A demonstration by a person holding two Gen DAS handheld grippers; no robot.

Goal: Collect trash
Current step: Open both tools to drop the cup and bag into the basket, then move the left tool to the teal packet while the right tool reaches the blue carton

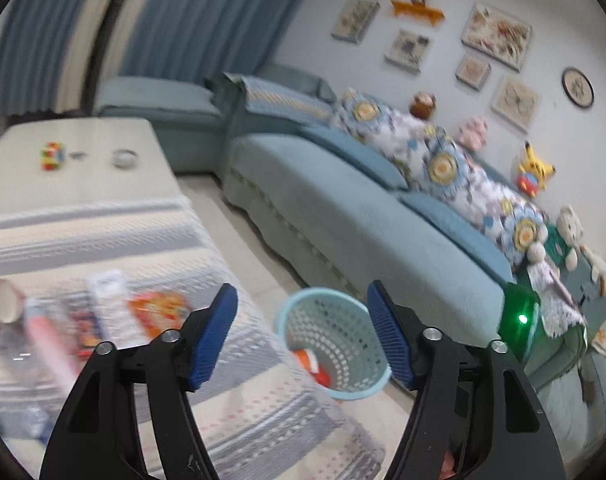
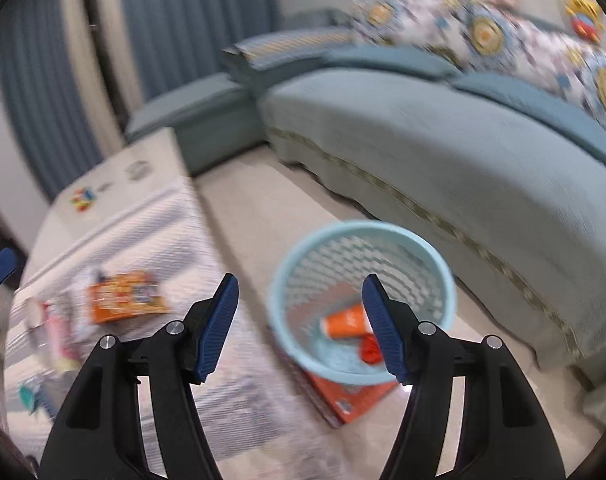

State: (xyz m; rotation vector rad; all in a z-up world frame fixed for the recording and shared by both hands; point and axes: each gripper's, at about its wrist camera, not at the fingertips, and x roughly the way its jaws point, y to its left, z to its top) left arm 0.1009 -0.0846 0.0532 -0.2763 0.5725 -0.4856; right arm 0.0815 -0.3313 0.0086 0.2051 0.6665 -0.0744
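Pale-blue latticed basket (image 2: 361, 240) — orange cup (image 2: 345, 322) inside — grey-striped tablecloth (image 1: 103, 232).

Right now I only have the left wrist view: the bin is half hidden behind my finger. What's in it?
Observer: The right wrist view looks into the bin: an orange cup lies on its side at the bottom.
Operator: Anything else in there?
Observer: A crumpled red scrap beside the cup.
Operator: Is the bin straight on the floor?
Observer: No, it stands on a flat orange box.
Operator: Is the right gripper carrying anything?
Observer: No, the right gripper is open and empty.
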